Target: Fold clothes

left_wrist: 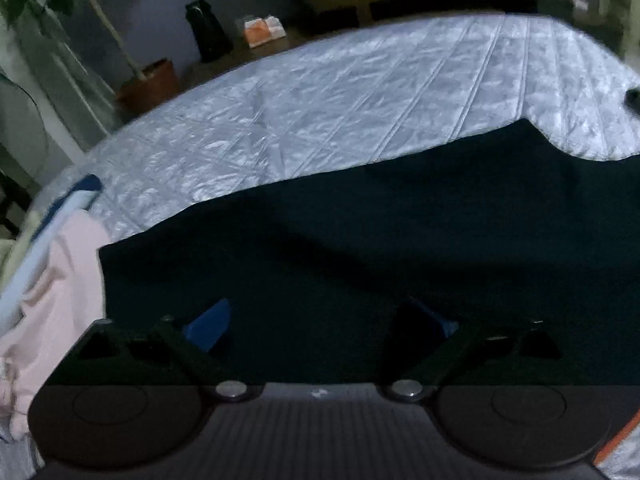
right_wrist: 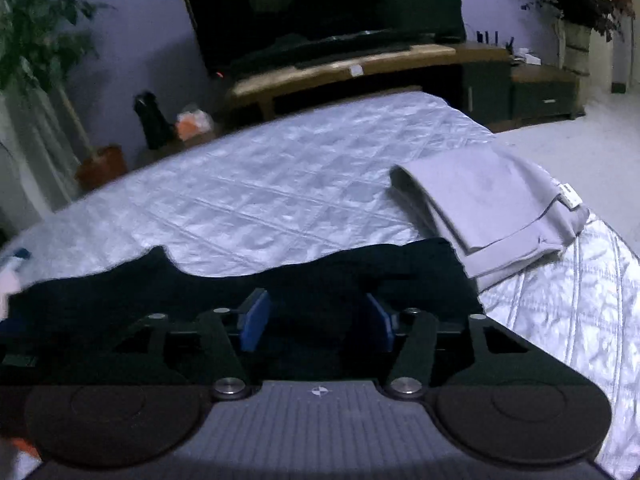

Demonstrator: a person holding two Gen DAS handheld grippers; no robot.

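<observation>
dim room, quilted bed [right_wrist: 300, 184] | dark garment [left_wrist: 400, 240] spread on bed's near edge | left gripper [left_wrist: 324, 320], right gripper [right_wrist: 316, 320] both spread above it, gripping nothing | risk: pinching quilt too, dragging folded grey piece [right_wrist: 492, 204]

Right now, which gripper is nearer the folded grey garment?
Right. The right gripper sits just left of the folded grey garment; the left gripper is farther along the dark garment.

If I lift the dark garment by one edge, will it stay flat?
Probably not. The dark garment lies limp with a wavy edge on the quilt, so it looks floppy and would likely droop. It seems thin, likely light. The quilt's sheen suggests it may slide when pushed.
</observation>
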